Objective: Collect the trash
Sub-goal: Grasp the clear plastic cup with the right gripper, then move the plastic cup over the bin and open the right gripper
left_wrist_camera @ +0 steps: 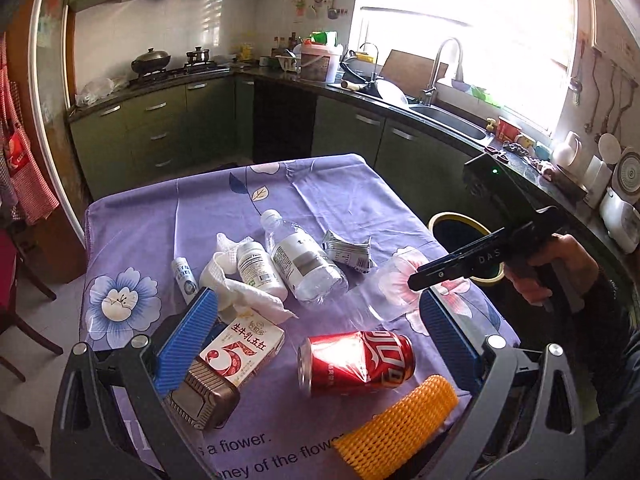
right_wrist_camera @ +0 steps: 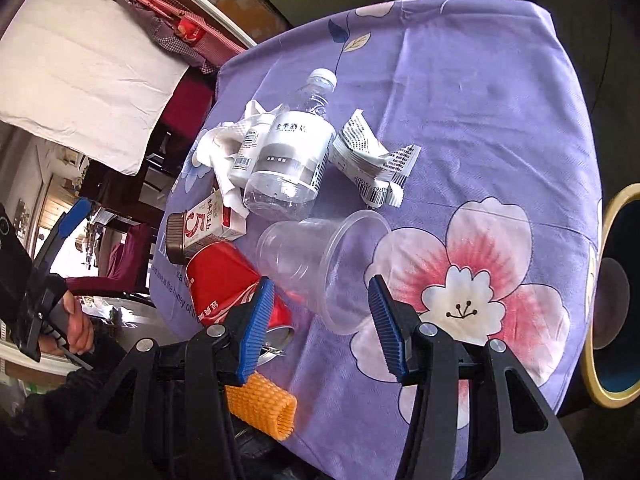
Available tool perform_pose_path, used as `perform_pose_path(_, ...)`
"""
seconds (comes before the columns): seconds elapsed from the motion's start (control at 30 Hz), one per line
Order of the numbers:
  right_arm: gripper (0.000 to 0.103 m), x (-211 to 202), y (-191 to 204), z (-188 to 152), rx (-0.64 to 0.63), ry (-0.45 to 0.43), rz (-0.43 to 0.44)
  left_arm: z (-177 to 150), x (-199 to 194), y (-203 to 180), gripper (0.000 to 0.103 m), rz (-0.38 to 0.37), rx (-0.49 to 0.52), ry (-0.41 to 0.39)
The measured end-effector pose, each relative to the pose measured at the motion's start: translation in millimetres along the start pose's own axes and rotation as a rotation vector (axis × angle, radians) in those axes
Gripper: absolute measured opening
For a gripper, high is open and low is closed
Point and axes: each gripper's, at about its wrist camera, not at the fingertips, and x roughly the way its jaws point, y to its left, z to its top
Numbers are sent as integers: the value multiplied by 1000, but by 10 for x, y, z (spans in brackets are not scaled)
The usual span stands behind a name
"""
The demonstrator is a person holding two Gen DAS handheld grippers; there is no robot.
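Both the left hand-held gripper [left_wrist_camera: 318, 322] and the right hand-held gripper [right_wrist_camera: 322, 326] hover jaws apart and empty over trash heaped mid-frame on the purple surface [left_wrist_camera: 340, 192], the red can [left_wrist_camera: 356, 362] and clear cup [right_wrist_camera: 320, 264] nearest, probably since the bin [left_wrist_camera: 456, 226] waits at the right edge

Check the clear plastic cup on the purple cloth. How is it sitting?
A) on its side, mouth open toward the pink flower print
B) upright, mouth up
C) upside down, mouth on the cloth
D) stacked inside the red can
A: the clear plastic cup lies on its side, its wide rim facing the pink flower print and its base toward the red can.
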Motion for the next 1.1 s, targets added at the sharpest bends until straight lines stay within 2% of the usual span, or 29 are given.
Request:
perform_pose_path(0.1,49,146,-29,37,24,21,44,-58,10,18,96,-16,-5,6)
perform_pose_path(0.13,46,174,-25,44,27,23,60,-68,19,22,96,-17,-6,9)
perform_pose_path(0.2,30,221,19,69,24,21,74,-117,30,27,96,-18,-6,14)
perform_pose_path(0.23,17,228,43,80,17,14,72,-127,38,25,96,-19,-5,17)
perform_pose_path(0.27,17,221,66,88,10,2,74,-133,45,22,96,-20,-3,19)
perform_pose_path(0.33,7,168,126,88,-8,-24,70,-156,64,19,96,-22,-2,23)
perform_pose_path(0.47,6,-75,265,34,-55,-94,27,-174,95,3,96,-26,12,32)
perform_pose_path(0.6,6,-438,214,-62,-46,-170,-33,-180,113,-33,96,-38,27,35)
perform_pose_path(0.77,6,-1024,-275,-265,64,-281,-192,-182,118,-137,96,-59,57,34)
perform_pose_path(0.87,6,-1238,-713,-364,152,-318,-366,-189,132,-209,96,-68,83,37)
perform_pose_path(1.0,6,-1314,-1398,-455,288,-297,-503,-193,152,-282,96,-70,105,44)
perform_pose_path(1.1,6,-1241,-1875,-473,369,-256,-548,-200,160,-305,96,-67,112,50)
